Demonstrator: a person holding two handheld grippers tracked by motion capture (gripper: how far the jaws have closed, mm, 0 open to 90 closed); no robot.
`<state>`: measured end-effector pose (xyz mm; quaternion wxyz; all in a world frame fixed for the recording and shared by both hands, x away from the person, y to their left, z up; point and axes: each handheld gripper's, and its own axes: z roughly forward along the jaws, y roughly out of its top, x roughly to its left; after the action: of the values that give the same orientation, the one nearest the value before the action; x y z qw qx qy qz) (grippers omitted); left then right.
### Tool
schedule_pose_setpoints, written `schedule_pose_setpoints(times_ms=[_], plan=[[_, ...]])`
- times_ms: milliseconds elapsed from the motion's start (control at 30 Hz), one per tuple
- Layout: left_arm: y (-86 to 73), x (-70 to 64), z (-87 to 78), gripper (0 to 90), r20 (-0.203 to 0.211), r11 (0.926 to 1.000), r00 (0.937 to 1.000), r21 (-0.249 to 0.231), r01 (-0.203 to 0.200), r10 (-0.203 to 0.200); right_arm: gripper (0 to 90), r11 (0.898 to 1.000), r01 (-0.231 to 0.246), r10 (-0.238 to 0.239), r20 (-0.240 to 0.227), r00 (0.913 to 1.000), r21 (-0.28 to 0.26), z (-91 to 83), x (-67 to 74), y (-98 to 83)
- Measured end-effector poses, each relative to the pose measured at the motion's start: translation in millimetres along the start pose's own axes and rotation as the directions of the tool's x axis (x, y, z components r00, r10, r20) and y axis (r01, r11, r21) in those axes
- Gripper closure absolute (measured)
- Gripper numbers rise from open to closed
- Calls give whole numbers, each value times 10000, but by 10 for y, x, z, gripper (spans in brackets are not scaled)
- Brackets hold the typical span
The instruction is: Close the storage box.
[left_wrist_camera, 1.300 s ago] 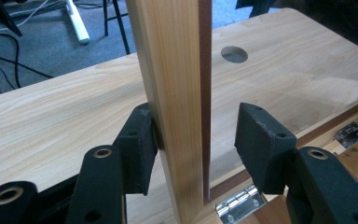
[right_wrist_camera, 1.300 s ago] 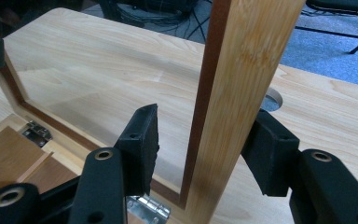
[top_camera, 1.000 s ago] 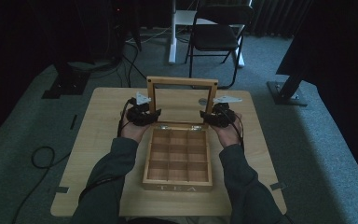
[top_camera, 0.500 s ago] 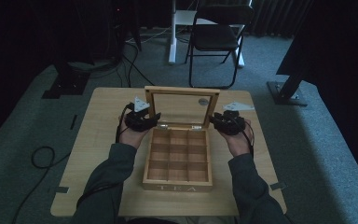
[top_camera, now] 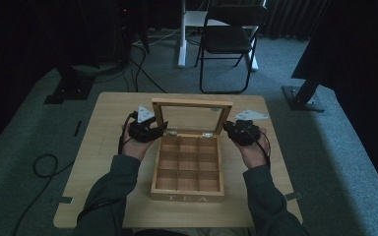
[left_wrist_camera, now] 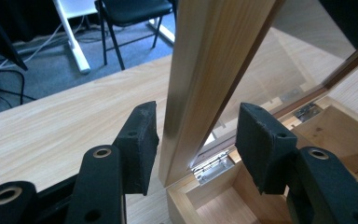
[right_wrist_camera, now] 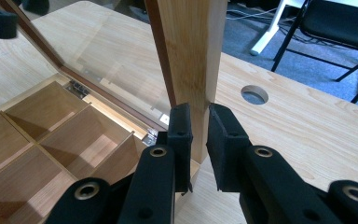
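Observation:
A wooden tea box (top_camera: 187, 197) with several empty compartments (right_wrist_camera: 51, 121) sits mid-table, its glass-paned lid (top_camera: 192, 103) standing upright at the back. My left gripper (top_camera: 160, 130) straddles the lid's left frame (left_wrist_camera: 200, 70); in the left gripper view the gripper (left_wrist_camera: 196, 116) is open, its jaws have just been opening, and a gap shows on both sides of the wood. My right gripper (top_camera: 229, 128) is by the lid's right edge (right_wrist_camera: 191, 46). In the right gripper view the gripper (right_wrist_camera: 199, 114) is shut, its jaws have just been closing, and the lid edge lies just beyond the tips, not between them.
The light wooden table (top_camera: 103, 147) has bare room on both sides of the box and a round cable hole (right_wrist_camera: 254, 94) behind the lid. A black chair (top_camera: 229, 39) and cables stand on the carpet beyond the far edge.
The lid has swung back to upright. The right hand has drawn out to the right off the lid. The left hand has stayed at the lid's left edge.

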<state>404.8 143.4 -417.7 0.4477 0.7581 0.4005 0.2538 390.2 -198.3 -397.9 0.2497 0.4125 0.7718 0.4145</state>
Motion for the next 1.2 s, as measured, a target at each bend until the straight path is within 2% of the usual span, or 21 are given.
schedule_pose_setpoints(times_ms=[133, 367, 500, 633, 833, 1200], plan=[[-2, -7, -118, 496, -20, 9996, 10000, -286, -32, 32, 791, 10000, 7, -7, 61, 10000, -14, -9, 16, -4], [50, -44, -289, 647, 20, 9989, 9998, -423, -196, 197, 780, 10000, 58, -58, -53, 10000, -35, -37, 36, -45], [67, -75, -366, 656, -78, 9981, 9993, -496, -377, 373, 781, 10000, 88, -89, -69, 9999, -46, -57, 47, -61], [74, -87, -473, 677, 20, 9961, 9994, -811, -343, 346, 781, 9999, 98, -99, -90, 9999, -73, -78, 61, -73], [71, -116, -588, 725, 7, 9942, 9991, -995, -416, 418, 781, 9997, 164, -166, -72, 9998, -175, -125, 88, -90], [31, -144, -651, 736, 122, 9946, 9994, -997, -304, 318, 776, 9992, 249, -251, -55, 9997, -298, -197, 133, -107]])
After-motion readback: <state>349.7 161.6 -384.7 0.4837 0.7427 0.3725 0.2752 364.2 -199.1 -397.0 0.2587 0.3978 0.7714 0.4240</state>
